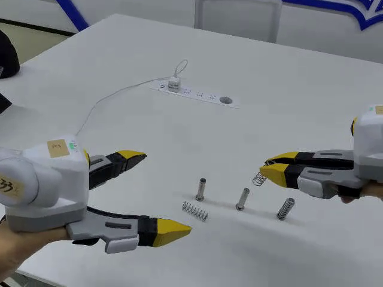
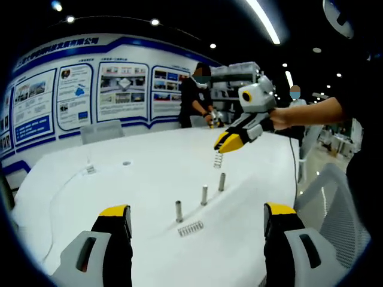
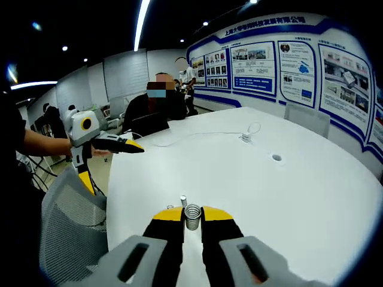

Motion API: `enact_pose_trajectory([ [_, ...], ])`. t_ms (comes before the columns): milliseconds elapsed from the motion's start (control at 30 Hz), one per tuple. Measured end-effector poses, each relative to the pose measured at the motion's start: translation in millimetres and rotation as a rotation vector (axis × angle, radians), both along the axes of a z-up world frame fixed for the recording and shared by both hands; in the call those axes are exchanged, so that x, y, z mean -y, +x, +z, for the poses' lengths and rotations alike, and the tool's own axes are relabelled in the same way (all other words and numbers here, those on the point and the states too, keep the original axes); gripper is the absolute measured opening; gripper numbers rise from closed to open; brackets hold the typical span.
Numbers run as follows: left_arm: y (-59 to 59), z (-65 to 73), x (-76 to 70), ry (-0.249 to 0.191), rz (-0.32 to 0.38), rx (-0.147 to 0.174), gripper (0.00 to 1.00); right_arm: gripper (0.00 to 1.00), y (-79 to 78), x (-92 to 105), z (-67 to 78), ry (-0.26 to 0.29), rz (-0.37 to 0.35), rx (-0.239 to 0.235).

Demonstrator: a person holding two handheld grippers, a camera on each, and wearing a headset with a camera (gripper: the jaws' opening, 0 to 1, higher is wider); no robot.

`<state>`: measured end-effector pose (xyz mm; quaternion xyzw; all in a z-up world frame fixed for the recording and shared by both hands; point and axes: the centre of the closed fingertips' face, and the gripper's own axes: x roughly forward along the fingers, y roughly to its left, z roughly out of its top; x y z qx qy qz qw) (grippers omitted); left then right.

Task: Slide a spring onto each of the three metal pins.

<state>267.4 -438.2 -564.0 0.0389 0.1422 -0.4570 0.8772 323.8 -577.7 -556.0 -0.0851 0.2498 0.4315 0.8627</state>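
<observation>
White bench (image 1: 287,89) bore upright metal pins (image 1: 200,189); beside them right tool (image 1: 266,169) clenched a coiled spring (image 1: 258,178), left tool (image 1: 166,192) gaped wide.

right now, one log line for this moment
left tongs: open | right tongs: shut on spring | two pins: bare | loose spring: on table
</observation>
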Motion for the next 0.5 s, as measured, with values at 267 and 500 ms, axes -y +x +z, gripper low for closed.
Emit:
enact_pose_trajectory([
  [267, 0.6, -5.7, -3.5, 0.024, 0.011, -0.013, 1.00, 0.11, 15.0, -6.3, -28.4, -0.058, 0.000, -0.009],
  [500, 2.3, -11.2, -8.5, 0.046, 0.036, -0.015, 1.00, 0.11, 18.0, -11.5, -47.0, -0.107, 0.027, -0.024],
])
